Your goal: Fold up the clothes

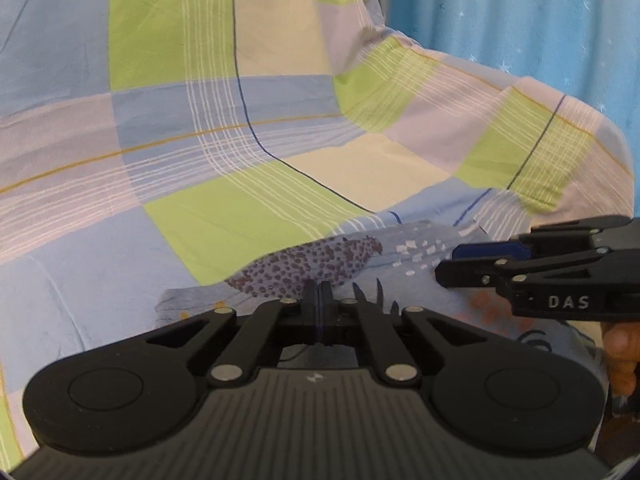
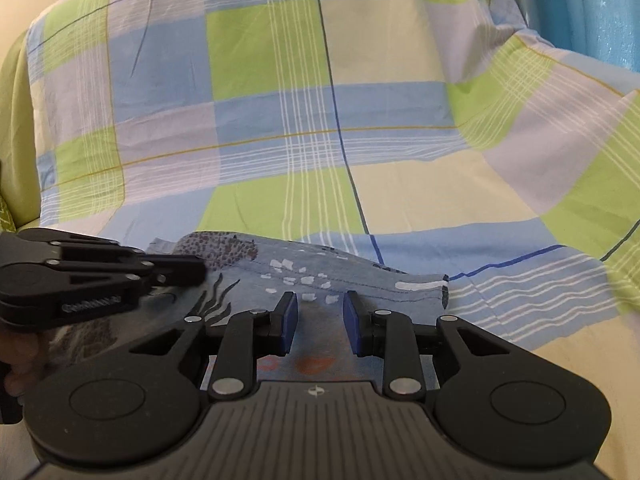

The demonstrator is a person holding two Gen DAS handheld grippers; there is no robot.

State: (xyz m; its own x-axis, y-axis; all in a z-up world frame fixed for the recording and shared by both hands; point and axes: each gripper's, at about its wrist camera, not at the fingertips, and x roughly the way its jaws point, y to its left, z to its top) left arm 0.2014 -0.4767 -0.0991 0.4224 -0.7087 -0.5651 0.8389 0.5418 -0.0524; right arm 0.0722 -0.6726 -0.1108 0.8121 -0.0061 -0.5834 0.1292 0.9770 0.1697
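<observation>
A light blue printed garment [image 1: 420,280] with a spotted patch, white flecks and orange shapes lies flat on a plaid sheet [image 1: 240,120]. My left gripper [image 1: 319,292] sits low over the garment's middle, its fingers pressed together. I cannot see any cloth pinched between them. In the right wrist view the garment [image 2: 320,276] lies under my right gripper [image 2: 320,316], which is open with blue pads apart and bare cloth between them. The left gripper [image 2: 198,271] shows blurred at the left over the garment's spotted corner. The right gripper [image 1: 446,262] reaches in from the right.
The plaid sheet [image 2: 280,120] of green, blue and cream squares covers the whole surface and rises in folds at the back right. A blue curtain [image 1: 520,20] hangs behind. Something green [image 2: 12,120] lies at the far left. A hand [image 1: 620,344] holds the right gripper's handle.
</observation>
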